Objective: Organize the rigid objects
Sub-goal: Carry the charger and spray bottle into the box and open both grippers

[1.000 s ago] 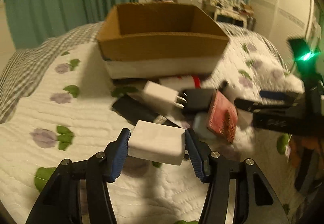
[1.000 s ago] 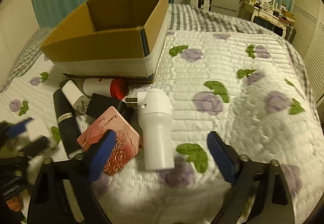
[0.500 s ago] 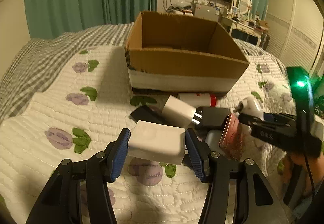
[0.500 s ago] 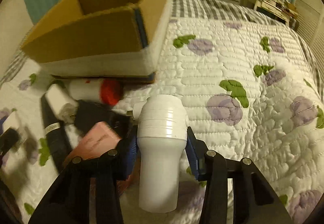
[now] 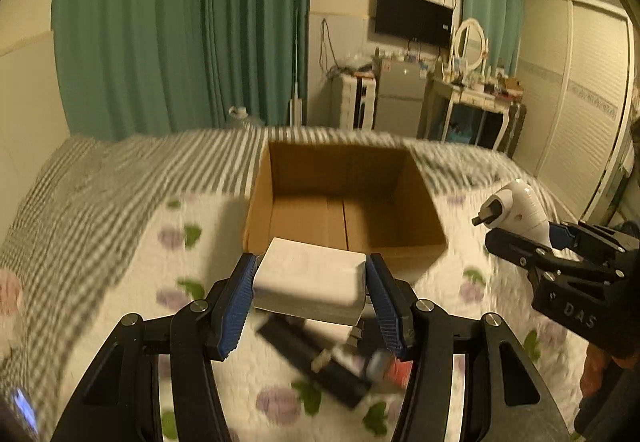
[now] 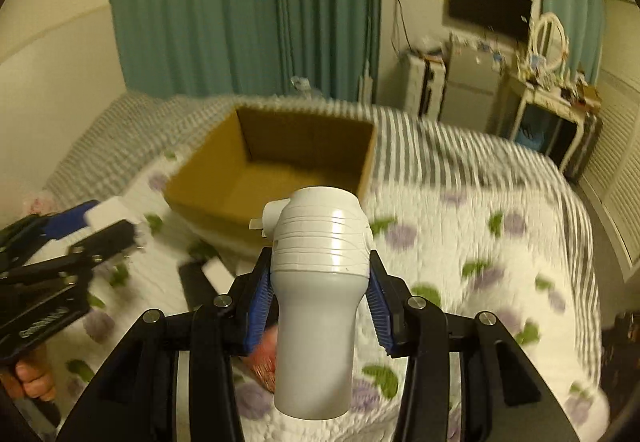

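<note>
My left gripper (image 5: 310, 294) is shut on a white rectangular charger block (image 5: 308, 282) and holds it in the air just in front of the open cardboard box (image 5: 344, 202). My right gripper (image 6: 320, 290) is shut on a white cylindrical plug-in device (image 6: 320, 298), also lifted above the bed, short of the box (image 6: 280, 170). The right gripper with the device shows at the right of the left wrist view (image 5: 520, 214). The left gripper shows at the left of the right wrist view (image 6: 72, 242). The box looks empty inside.
Below the left gripper, a black bar-shaped object (image 5: 316, 362), a white adapter (image 5: 332, 330) and a red item (image 5: 396, 370) lie on the floral quilt (image 5: 140, 282). Green curtains, a TV and a dresser stand behind the bed.
Both grippers have risen and moved toward the box. The right gripper closed on the white device and lifted it off the quilt. The left still holds the charger block.
</note>
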A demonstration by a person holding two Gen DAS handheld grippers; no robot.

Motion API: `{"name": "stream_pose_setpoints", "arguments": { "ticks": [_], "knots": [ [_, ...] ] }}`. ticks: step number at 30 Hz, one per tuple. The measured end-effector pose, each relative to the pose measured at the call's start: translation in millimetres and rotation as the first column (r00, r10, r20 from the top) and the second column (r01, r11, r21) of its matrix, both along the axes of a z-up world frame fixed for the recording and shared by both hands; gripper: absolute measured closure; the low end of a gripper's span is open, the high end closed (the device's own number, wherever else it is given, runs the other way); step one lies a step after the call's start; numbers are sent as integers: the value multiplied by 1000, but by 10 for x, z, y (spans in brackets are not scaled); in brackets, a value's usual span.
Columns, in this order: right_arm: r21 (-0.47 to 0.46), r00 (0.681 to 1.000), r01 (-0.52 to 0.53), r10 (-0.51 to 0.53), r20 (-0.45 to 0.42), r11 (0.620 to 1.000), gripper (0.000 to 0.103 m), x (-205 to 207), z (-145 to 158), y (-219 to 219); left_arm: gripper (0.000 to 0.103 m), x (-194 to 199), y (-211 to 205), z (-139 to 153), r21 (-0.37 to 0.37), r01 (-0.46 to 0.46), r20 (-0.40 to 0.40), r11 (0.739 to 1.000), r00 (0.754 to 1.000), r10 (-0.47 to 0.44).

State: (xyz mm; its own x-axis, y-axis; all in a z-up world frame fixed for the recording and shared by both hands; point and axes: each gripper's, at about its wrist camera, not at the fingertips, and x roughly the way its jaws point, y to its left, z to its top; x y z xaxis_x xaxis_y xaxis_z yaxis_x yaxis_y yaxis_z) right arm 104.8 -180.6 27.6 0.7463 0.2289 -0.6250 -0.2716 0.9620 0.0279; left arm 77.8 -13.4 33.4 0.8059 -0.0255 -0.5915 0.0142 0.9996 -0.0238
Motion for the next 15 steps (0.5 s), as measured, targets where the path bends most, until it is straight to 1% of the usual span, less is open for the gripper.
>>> {"name": "stream_pose_setpoints", "arguments": {
  "ticks": [4,7,10,13,15],
  "knots": [
    [7,999,-20,20,47,1000,60,201,259,30,47,312,25,219,2,2,38,1000,999,-2],
    [19,998,-32,31,59,999,60,410,331,53,47,600,30,286,29,-2,55,1000,998,0],
    [23,997,-38,37,63,999,60,650,336,108,47,889,32,237,44,5,50,999,999,-7],
    [24,998,-43,42,55,999,60,905,267,173,47,1163,13,84,52,20,30,998,999,-22],
    [27,998,-46,45,40,999,60,1080,173,208,47,1294,-16,-72,57,30,16,998,999,-31]
  ]
}}
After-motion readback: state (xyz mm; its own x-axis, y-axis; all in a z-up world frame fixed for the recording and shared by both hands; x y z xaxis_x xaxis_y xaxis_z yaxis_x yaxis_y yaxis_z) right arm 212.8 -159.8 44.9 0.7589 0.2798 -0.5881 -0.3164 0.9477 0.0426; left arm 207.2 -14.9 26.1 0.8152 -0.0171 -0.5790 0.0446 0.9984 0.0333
